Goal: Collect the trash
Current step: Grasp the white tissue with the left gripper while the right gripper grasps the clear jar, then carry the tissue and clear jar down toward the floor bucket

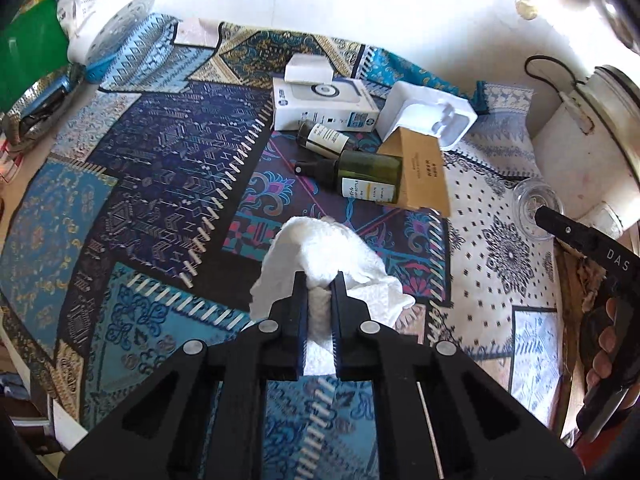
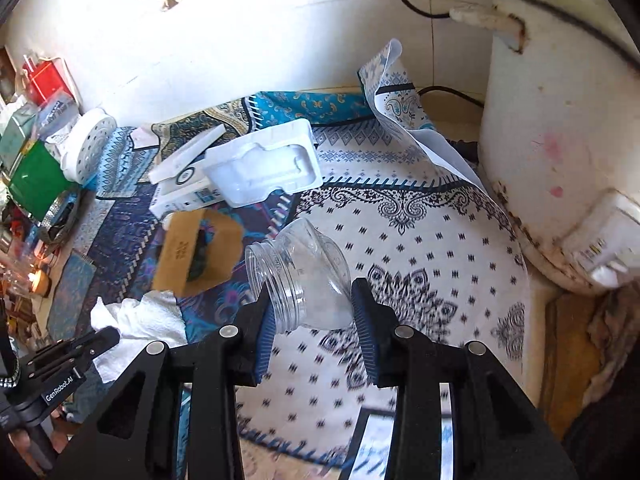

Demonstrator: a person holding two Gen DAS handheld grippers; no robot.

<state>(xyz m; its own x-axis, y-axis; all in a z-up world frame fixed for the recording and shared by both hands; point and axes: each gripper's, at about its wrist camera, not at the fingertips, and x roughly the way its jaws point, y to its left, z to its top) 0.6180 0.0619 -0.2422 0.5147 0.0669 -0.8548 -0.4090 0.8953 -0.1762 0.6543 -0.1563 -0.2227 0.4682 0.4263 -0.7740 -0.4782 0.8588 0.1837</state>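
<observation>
Your left claw (image 1: 319,280) is clenched on a crumpled white paper towel (image 1: 320,256). The towel sits between the two fingers, bulges out ahead of the fingertips and hangs off to both sides, clear of the patterned cloth (image 1: 160,168) that covers the worktop.

Your right claw (image 2: 313,300) is grasping a clear plastic jar (image 2: 300,280). The jar lies tilted between the blue ribbed pads (image 2: 266,328), with its threaded open mouth against the left pad and its rounded bottom against the right pad. It is lifted off the cloth.

Take the brown cardboard box (image 1: 420,168) as the landmark. In the left wrist view, two dark green bottles (image 1: 360,176) lie on their sides just beside the box. A white moulded tray (image 1: 428,114) touches its far end, and a white printed carton (image 1: 324,104) lies beyond the bottles. The towel in your left claw is on the near side of the box, and the jar is to its right.
</observation>
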